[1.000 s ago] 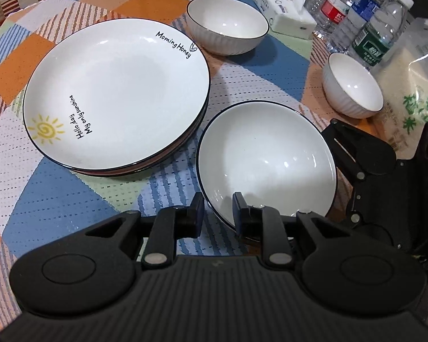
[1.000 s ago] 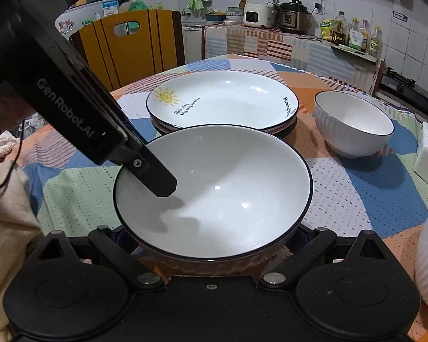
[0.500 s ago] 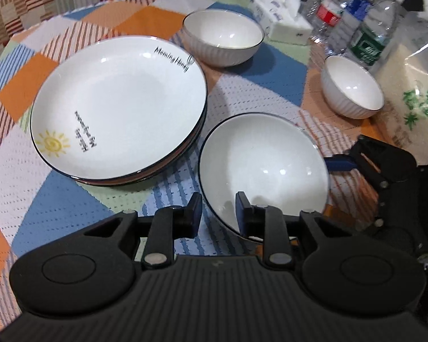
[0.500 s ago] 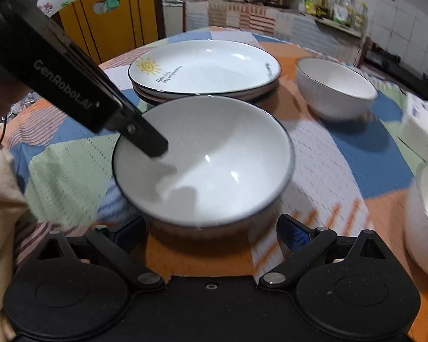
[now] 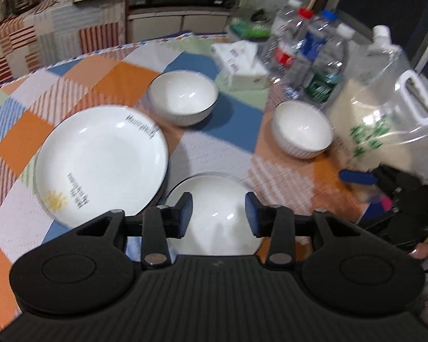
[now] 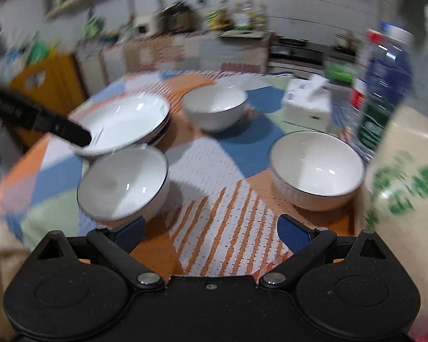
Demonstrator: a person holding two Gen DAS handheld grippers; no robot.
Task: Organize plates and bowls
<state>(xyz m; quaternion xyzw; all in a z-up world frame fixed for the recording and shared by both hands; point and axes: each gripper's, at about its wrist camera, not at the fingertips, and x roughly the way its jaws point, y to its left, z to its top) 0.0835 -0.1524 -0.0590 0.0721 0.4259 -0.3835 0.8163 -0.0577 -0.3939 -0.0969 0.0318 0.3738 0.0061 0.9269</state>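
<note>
A stack of white plates [image 5: 100, 159] with a sun drawing lies on the checked tablecloth at the left; it also shows in the right wrist view [image 6: 128, 126]. A white bowl with a dark rim [image 5: 214, 208] stands on the cloth beside the stack, just beyond my left gripper [image 5: 216, 213], which is open and empty above its near side. In the right wrist view this bowl [image 6: 122, 182] sits to the left of my right gripper [image 6: 211, 229], which is open and empty. Two more white bowls stand farther off: one at the back [image 5: 182, 97] [image 6: 215, 108], one at the right [image 5: 302, 129] [image 6: 316, 168].
A tissue box [image 5: 239, 65], several water bottles [image 5: 308, 54] and a large clear bag of rice [image 5: 385, 114] crowd the table's back right. The left gripper's body [image 6: 37, 116] crosses the left of the right wrist view. A kitchen counter runs behind the table.
My right gripper let go of the dark-rimmed bowl, drew back and swung right. My left gripper opened wider and pulled back and up. The bowl now rests on the cloth.
</note>
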